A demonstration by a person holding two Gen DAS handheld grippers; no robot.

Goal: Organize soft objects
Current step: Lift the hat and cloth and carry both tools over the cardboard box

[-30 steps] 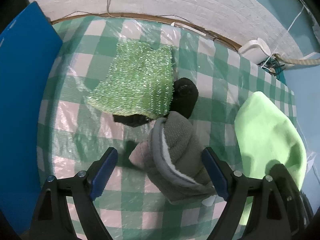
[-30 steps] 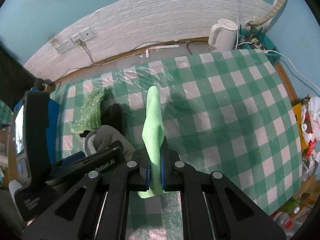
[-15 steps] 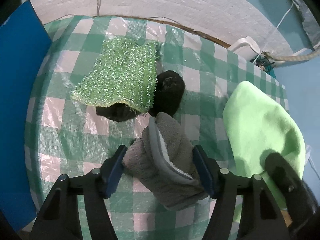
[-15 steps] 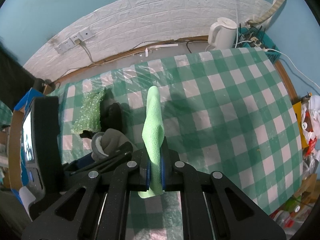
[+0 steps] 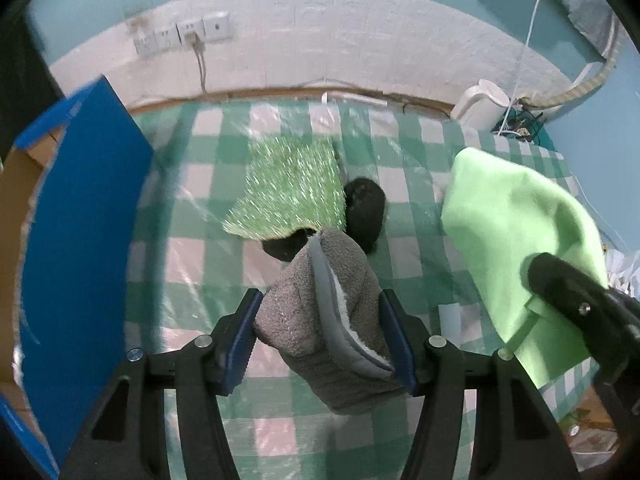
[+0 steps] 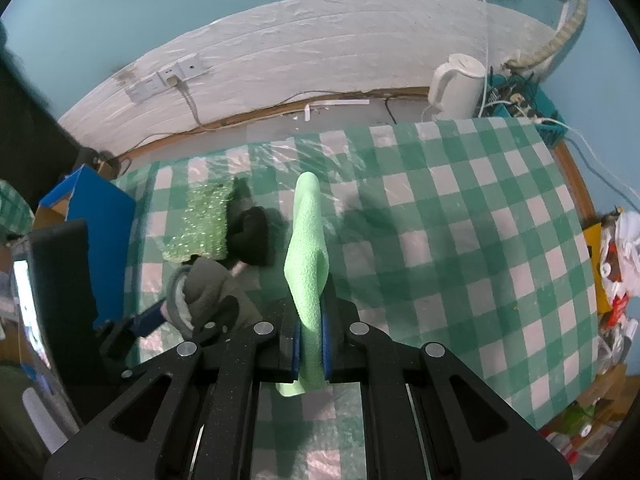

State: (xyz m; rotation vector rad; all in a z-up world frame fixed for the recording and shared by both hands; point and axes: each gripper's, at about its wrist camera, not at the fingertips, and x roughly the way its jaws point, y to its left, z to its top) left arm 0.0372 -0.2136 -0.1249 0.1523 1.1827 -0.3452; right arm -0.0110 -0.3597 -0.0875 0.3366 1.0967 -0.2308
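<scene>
My left gripper (image 5: 325, 336) is shut on a grey fleece glove (image 5: 328, 320) and holds it above the checked tablecloth (image 5: 192, 264); it also shows in the right wrist view (image 6: 204, 292). My right gripper (image 6: 310, 344) is shut on a light green cloth (image 6: 306, 248), which stands up between the pads and shows at the right of the left wrist view (image 5: 516, 232). A sparkly green cloth (image 5: 292, 192) lies on the table over a black soft item (image 5: 360, 216).
A blue cardboard box (image 5: 76, 240) stands open at the table's left edge. A white kettle (image 6: 456, 84) and tangled cables (image 6: 516, 104) sit at the back right. Wall sockets (image 5: 184, 36) are behind the table. Clutter lies beyond the right edge (image 6: 616, 264).
My left gripper has closed on the grey glove and lifted it off the table, toward me. The right gripper still holds the green cloth, barely moved.
</scene>
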